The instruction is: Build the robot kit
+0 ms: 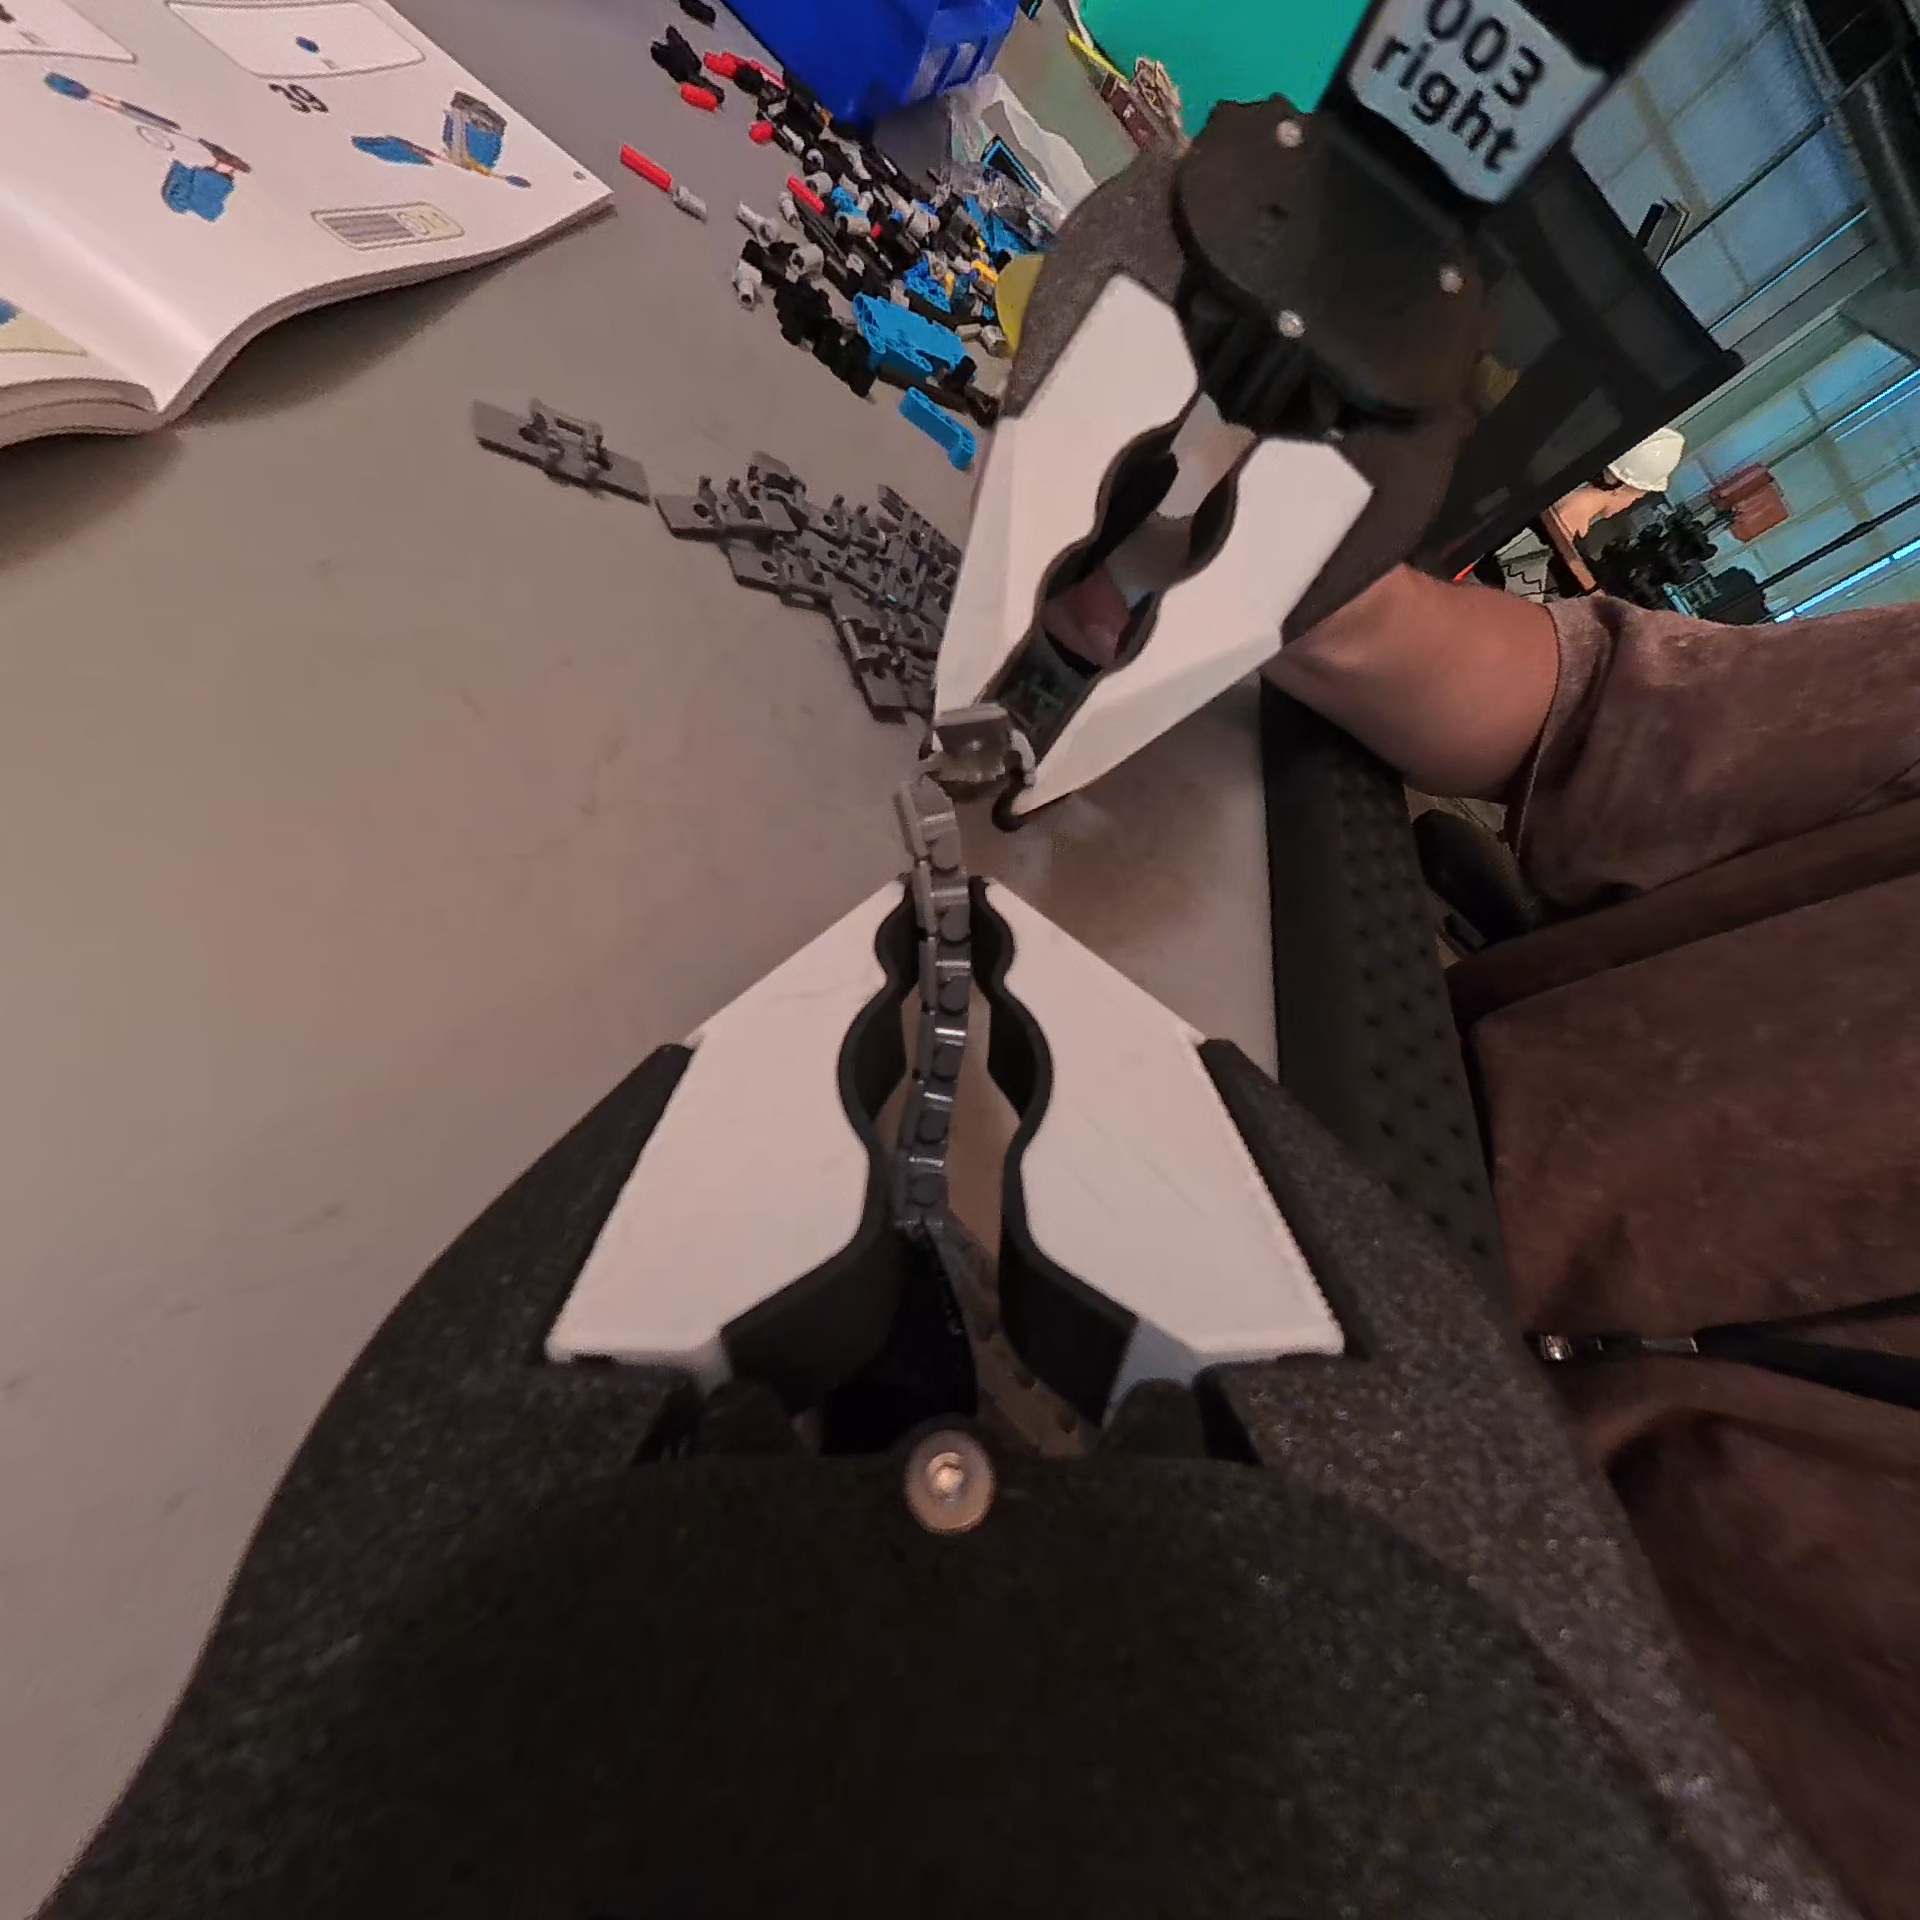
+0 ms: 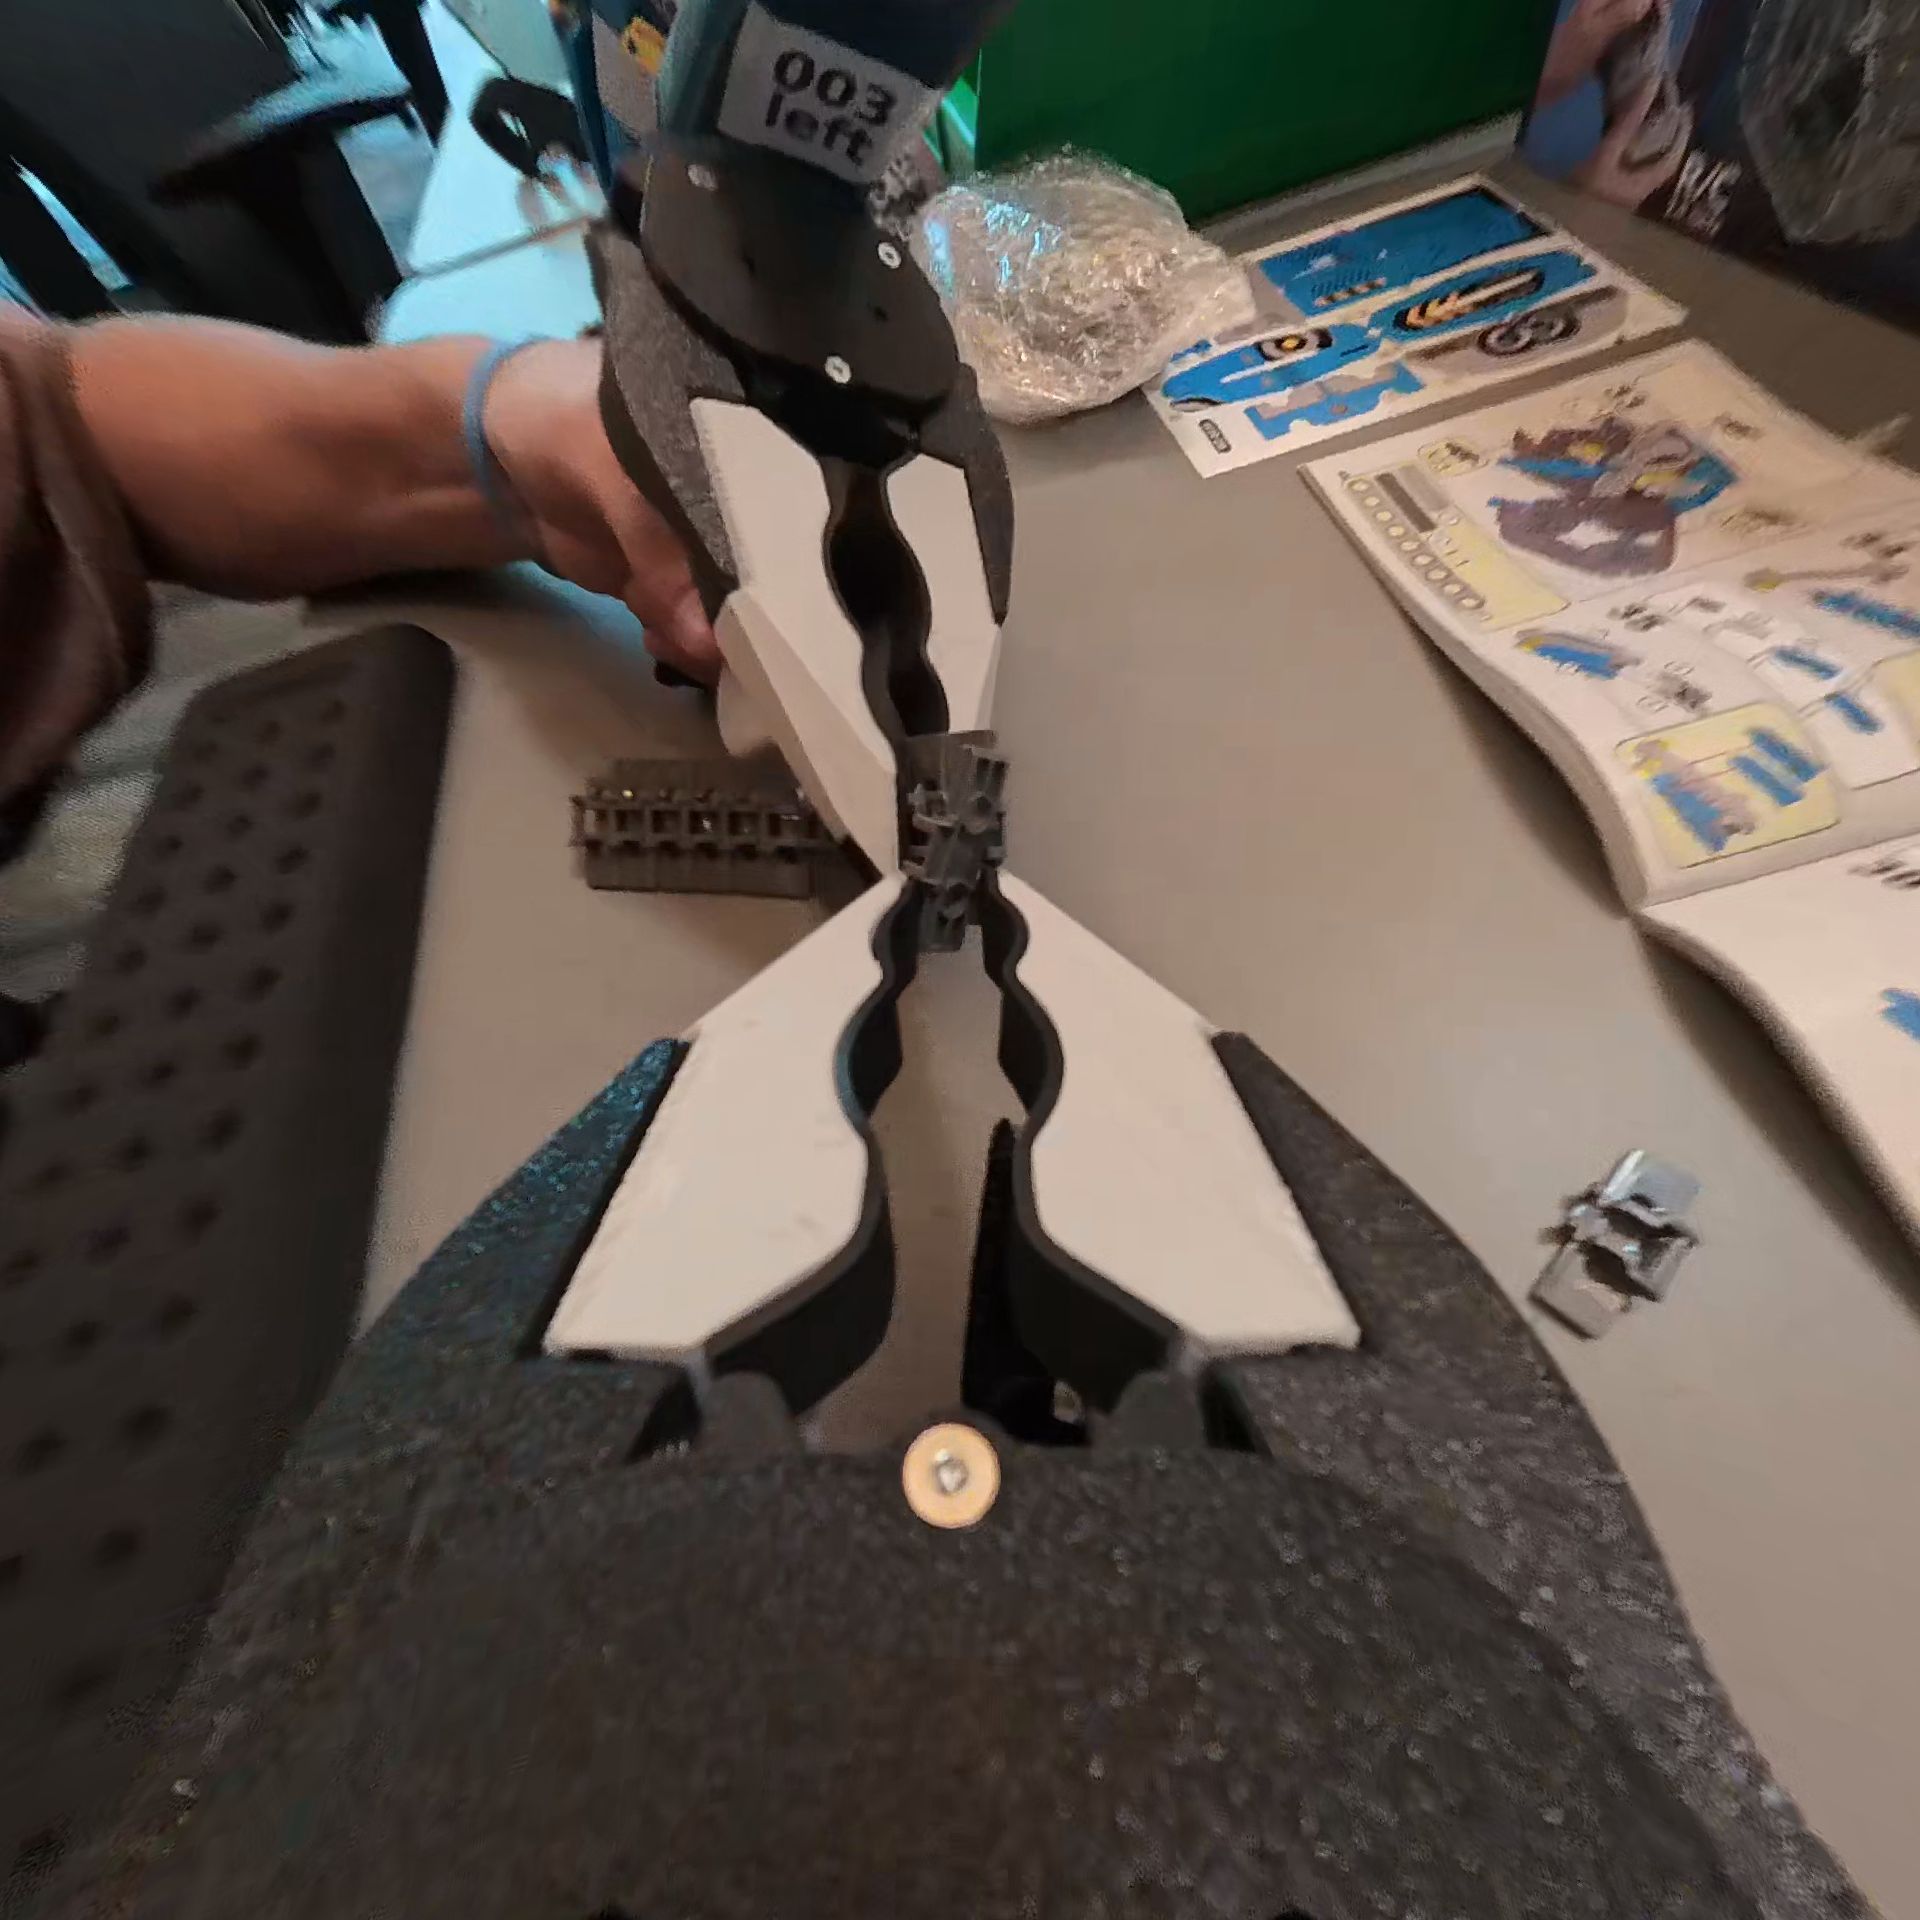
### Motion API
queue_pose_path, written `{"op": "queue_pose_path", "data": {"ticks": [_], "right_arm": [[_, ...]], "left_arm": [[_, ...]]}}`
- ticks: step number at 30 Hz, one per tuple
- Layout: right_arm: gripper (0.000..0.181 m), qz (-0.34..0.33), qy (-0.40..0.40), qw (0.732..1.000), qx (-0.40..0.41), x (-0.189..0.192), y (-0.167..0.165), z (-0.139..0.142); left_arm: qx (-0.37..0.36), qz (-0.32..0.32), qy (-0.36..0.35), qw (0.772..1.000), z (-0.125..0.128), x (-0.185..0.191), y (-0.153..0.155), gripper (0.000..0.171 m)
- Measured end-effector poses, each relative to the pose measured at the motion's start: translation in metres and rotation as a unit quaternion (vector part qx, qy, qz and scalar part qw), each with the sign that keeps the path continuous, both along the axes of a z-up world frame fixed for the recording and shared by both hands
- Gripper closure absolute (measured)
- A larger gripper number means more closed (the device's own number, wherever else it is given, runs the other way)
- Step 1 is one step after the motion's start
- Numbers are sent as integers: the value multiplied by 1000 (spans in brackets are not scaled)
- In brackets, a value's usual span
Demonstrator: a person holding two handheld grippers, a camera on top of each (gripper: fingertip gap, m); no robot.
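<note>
My left gripper (image 1: 940, 896) is shut on a grey chain of tread links (image 1: 933, 1049). The chain runs lengthwise between its fingers and sticks out past the tips. My right gripper (image 1: 985, 771) comes in from the upper right, tip to tip with the left. It is shut on a single grey link (image 1: 972, 744) at the chain's free end. In the right wrist view my right gripper (image 2: 948, 906) pinches the grey link (image 2: 951, 831), and the left gripper (image 2: 940, 743) meets it from above. A strip of joined links (image 2: 698, 844) lies on the table beside them.
A pile of loose grey links (image 1: 831, 561) and a heap of black, blue and red parts (image 1: 862, 260) lie beyond, near a blue bin (image 1: 873, 42). An open instruction booklet (image 2: 1662, 644), a sticker sheet (image 2: 1403, 312), a bubble-wrap bundle (image 2: 1070, 281), one loose link (image 2: 1616, 1247) and a black perforated mat (image 2: 187, 1039) surround the grippers. Both grippers' tips are close together, under 4 cm apart. The bubble-wrap bundle (image 2: 1070, 281) is about equally far from each gripper, around 25 cm.
</note>
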State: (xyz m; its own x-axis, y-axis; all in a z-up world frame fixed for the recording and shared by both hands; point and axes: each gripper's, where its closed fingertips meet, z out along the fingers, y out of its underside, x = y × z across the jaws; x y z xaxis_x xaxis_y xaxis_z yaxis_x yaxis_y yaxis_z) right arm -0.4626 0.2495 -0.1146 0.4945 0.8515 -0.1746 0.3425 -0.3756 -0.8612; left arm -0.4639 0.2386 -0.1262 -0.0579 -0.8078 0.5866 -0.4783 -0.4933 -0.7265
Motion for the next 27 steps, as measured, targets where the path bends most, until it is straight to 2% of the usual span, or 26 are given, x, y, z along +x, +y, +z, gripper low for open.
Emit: {"op": "queue_pose_path", "data": {"ticks": [3, 6, 9, 12, 16, 20, 27], "right_arm": [[170, 0, -57, 997, 50, 1, 2, -6], [170, 1, -95, 994, 61, 1, 1, -12], [176, -21, -101, 993, 62, 9, 7, -14], [178, 25, -63, 998, 7, 2, -9, -16], [178, 7, -71, 997, -6, 7, -4, -22], [178, -19, -38, 999, -30, 10, 0, -13], [178, -54, -108, 993, 1, 5, 4, -23]], "left_arm": [[0, 2, 14, 1000, -5, -1, 1, 164], [15, 0, 28, 999, -10, -2, 1, 164], [11, -11, 24, 1000, -8, -3, -2, 164], [19, -2, 49, 999, -16, -3, 0, 164], [33, -12, 60, 998, -20, -3, -4, 164], [29, -12, 59, 998, -20, -3, -4, 164], [27, -5, 63, 998, -21, -3, -2, 164]]}}
